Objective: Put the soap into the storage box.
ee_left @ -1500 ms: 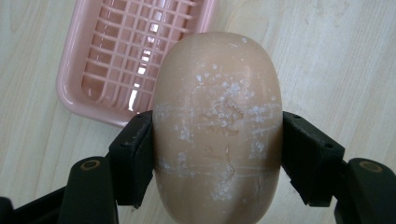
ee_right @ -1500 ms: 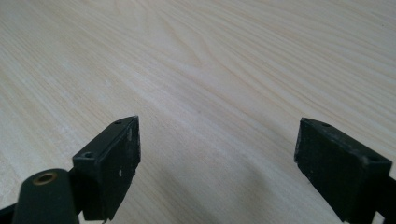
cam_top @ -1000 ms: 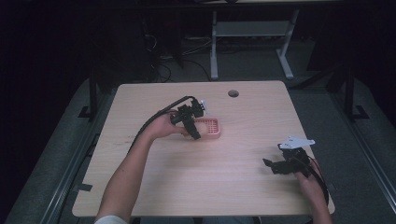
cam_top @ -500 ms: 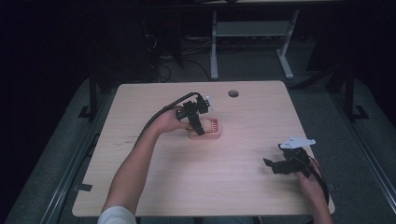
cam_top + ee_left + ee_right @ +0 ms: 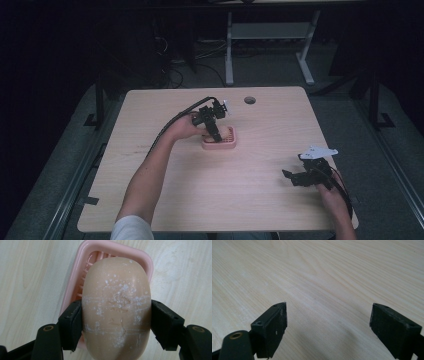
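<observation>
A tan, oval soap bar [image 5: 116, 302], flecked with white, sits between the pads of my left gripper [image 5: 116, 323], which is shut on its two long sides. Directly below the soap lies a pink ribbed soap dish [image 5: 143, 260]. In the high view the left gripper [image 5: 216, 134] points down over the soap dish [image 5: 220, 146] near the middle of the table, with the soap bar [image 5: 226, 133] at the dish. My right gripper [image 5: 292, 178] rests low at the front right, and in its own view the right gripper [image 5: 328, 327] stands open over bare wood.
The light wooden table [image 5: 165, 170] has a round cable hole [image 5: 249, 100] near its far edge. A black cable [image 5: 172, 122] trails from the left gripper along the forearm. Dark floor and a desk frame [image 5: 230, 55] lie beyond the table.
My left gripper has shifted a little to the right with the soap, coming over the pink dish. The right gripper has stayed where it was.
</observation>
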{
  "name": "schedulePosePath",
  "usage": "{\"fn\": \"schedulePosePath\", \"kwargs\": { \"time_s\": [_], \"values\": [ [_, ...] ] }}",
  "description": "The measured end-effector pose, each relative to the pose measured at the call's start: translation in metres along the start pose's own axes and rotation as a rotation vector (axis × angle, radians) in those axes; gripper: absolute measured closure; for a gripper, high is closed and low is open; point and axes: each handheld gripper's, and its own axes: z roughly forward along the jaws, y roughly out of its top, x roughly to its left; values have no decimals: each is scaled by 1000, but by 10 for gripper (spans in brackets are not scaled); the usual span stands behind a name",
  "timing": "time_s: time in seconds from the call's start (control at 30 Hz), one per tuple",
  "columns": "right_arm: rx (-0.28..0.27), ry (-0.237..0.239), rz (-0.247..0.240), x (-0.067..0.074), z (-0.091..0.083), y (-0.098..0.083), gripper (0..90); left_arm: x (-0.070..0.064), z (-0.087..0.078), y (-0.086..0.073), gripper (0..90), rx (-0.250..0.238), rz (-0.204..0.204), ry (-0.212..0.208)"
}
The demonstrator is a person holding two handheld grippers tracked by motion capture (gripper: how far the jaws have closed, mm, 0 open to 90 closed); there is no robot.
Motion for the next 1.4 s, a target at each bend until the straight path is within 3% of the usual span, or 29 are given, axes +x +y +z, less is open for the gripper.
{"fn": "schedulePosePath", "kwargs": {
  "time_s": [0.2,1.13,1.4],
  "values": [
    [0,-1,10,0,0,0,139,4,8,0,323,12,-9,-7],
    [-5,-2,-6,0,1,0,139,6,10,0,318,12,-11,1],
    [-4,-2,-7,0,1,0,138,5,-1,-1,290,-21,-15,-3]
  ]
}}
